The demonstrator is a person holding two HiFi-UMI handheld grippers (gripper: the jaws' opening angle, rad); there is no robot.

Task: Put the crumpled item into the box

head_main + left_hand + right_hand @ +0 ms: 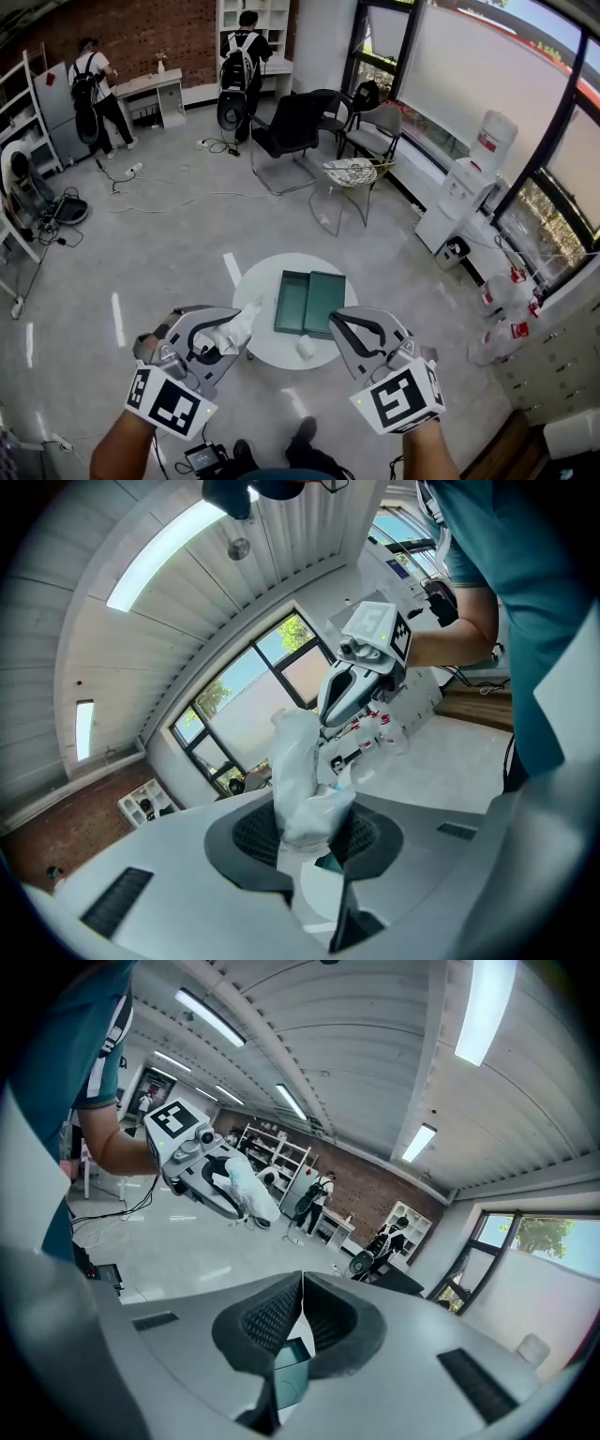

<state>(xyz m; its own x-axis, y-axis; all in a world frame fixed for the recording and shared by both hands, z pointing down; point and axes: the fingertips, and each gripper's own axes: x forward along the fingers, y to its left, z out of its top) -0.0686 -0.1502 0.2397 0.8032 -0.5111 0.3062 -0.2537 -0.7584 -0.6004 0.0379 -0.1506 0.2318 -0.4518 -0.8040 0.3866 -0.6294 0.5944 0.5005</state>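
My left gripper (223, 339) is shut on a crumpled white item (234, 330), held just off the left rim of the round white table (251, 292). In the left gripper view the crumpled item (302, 782) sticks up from between the pads. An open teal box (310, 302) lies on the table, both halves laid flat. A second small white wad (305, 347) sits on the table in front of the box. At the table's front right, my right gripper (349, 330) is shut with nothing in it; its pads (281, 1314) meet, and the box (291, 1374) shows below them.
Black chairs (292, 127) and a wire chair (352, 178) stand beyond the table. A water dispenser (464, 183) and several bottles (506, 309) line the right wall by the windows. Two people with backpacks (92, 89) stand at the far desks. Cables (141, 192) run across the floor.
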